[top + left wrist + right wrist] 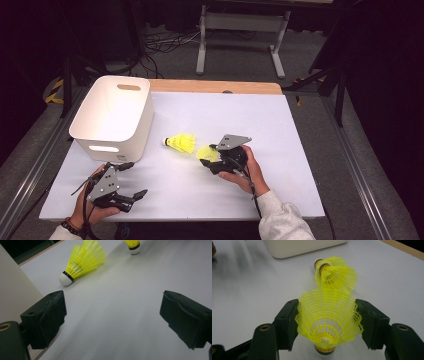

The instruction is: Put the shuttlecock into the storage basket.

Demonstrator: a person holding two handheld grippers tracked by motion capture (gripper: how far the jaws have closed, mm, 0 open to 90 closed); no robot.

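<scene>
My right gripper (212, 159) holds a yellow mesh shuttlecock (206, 153) by its skirt. In the right gripper view both pads (292, 322) press the sides of the skirt (328, 312), with the cork at the near end, low between the jaws. A second yellow shuttlecock (182, 143) lies on its side on the white table (250, 115) just beyond, its white cork pointing at the bin. My left gripper (137, 179) rests open at the front left corner, nothing between its jaws (112, 315); the lying shuttlecock (83, 261) is ahead of it.
A white plastic bin (112, 117) with handle cut-outs stands at the table's left side, close to my left gripper; its wall (15, 290) is beside the left jaw. A wooden strip (215, 86) borders the far edge. Floor cables and a stand lie beyond.
</scene>
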